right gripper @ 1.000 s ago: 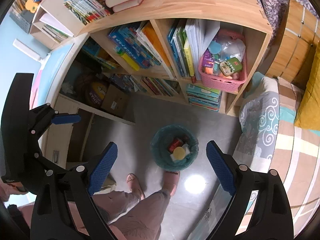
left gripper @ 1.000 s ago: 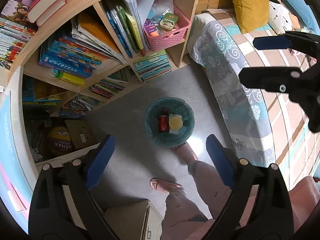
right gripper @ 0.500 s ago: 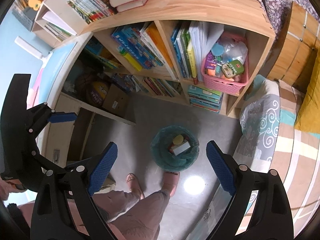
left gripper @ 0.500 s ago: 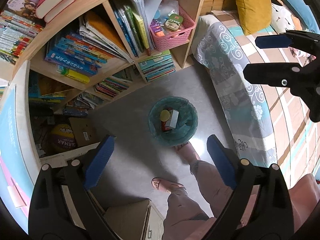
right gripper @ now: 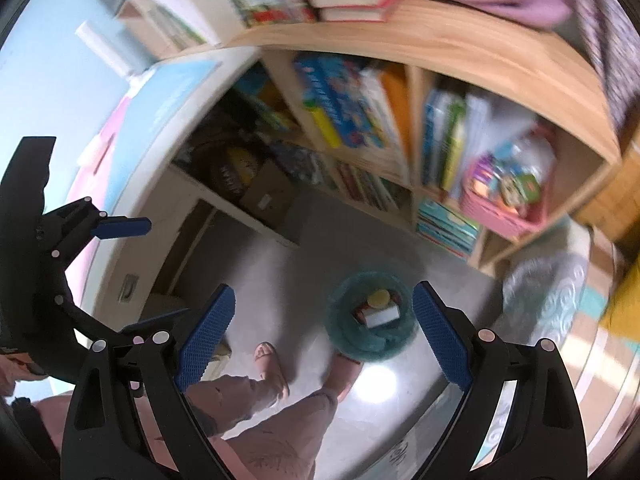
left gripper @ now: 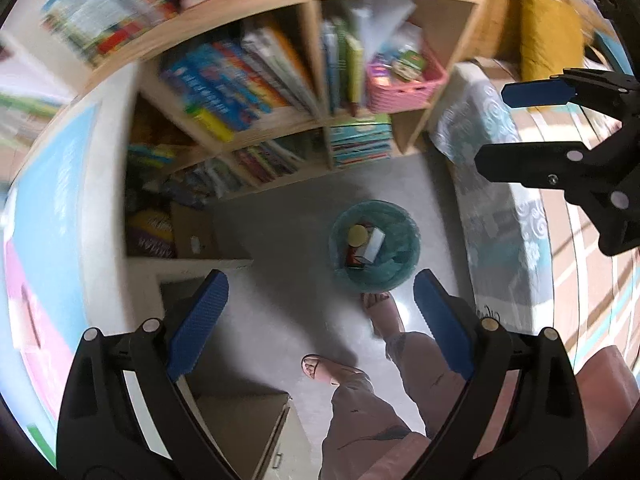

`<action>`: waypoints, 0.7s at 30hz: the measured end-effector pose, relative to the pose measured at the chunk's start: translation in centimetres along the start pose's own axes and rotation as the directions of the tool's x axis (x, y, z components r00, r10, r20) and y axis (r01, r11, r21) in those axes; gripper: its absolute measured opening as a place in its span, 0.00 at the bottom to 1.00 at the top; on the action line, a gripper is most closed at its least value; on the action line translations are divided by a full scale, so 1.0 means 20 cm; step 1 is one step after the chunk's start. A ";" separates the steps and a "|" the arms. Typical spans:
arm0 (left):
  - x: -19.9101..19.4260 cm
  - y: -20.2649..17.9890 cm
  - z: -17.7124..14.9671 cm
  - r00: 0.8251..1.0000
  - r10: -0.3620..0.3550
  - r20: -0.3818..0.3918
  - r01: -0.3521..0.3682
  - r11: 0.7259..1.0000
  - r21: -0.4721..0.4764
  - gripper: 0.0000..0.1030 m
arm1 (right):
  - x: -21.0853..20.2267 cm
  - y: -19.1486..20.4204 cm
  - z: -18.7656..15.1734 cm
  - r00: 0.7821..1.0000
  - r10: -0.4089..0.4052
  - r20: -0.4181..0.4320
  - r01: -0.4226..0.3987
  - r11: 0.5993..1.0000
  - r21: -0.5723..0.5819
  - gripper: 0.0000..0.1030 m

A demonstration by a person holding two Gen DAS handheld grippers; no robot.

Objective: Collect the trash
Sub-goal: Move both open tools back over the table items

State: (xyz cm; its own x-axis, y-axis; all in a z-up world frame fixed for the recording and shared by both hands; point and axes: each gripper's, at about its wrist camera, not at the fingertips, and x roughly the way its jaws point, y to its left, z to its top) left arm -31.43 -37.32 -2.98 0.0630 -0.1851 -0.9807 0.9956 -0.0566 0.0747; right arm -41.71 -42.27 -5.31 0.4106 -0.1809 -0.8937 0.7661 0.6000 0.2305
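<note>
Several pieces of trash [left gripper: 362, 246] are lying in the teal bin [left gripper: 394, 276] on the floor beside the person's foot [left gripper: 382, 312], suggesting collection is nearly done. Both the left gripper [left gripper: 320, 312] and right gripper [right gripper: 322, 322] are hanging spread wide and empty above it; no stray litter is showing on the floor [left gripper: 280, 248].

teal trash bin [right gripper: 372, 344] on floor, bookshelf [right gripper: 440, 80] behind

Open floor around the bin

Bare floor [left gripper: 280, 240] lies left of the trash bin [left gripper: 400, 276]; the bookshelf [left gripper: 320, 136] stands behind it, the bed [left gripper: 496, 216] crowds its right, a foot [left gripper: 382, 312] touches its near rim.
</note>
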 end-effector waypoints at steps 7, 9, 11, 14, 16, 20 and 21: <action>-0.08 0.28 -0.21 0.997 0.077 -0.001 -0.075 0.973 -0.216 0.89 | 0.10 0.32 0.20 0.997 0.074 -0.025 -0.078 0.978 -0.192 0.87; -0.11 0.38 -0.30 0.995 0.100 -0.010 -0.099 0.954 -0.283 0.89 | 0.13 0.43 0.24 0.995 0.096 -0.036 -0.102 0.963 -0.248 0.87; -0.13 0.47 -0.39 0.992 0.123 -0.024 -0.123 0.929 -0.349 0.89 | 0.16 0.55 0.29 0.991 0.120 -0.051 -0.130 0.944 -0.303 0.87; -0.17 0.62 -0.55 0.987 0.151 -0.049 -0.157 0.880 -0.447 0.89 | 0.21 0.73 0.35 0.986 0.147 -0.079 -0.166 0.911 -0.378 0.87; -0.20 0.71 -0.67 0.983 0.171 -0.067 -0.181 0.843 -0.507 0.89 | 0.25 0.87 0.38 0.982 0.160 -0.102 -0.188 0.882 -0.432 0.87; -0.24 0.88 -0.89 0.976 0.198 -0.090 -0.212 0.772 -0.599 0.89 | 0.33 1.13 0.43 0.977 0.171 -0.129 -0.214 0.827 -0.519 0.87; -0.25 0.91 -0.93 0.976 0.199 -0.090 -0.212 0.758 -0.616 0.89 | 0.35 1.21 0.44 0.975 0.174 -0.137 -0.221 0.815 -0.535 0.87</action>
State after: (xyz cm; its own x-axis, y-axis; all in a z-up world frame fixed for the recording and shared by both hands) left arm -12.23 -19.08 -0.06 0.2659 -0.1031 -0.9585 0.7845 0.6009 0.1530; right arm -15.98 -35.97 -2.62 0.4658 0.0347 -0.8842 0.2694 0.9462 0.1790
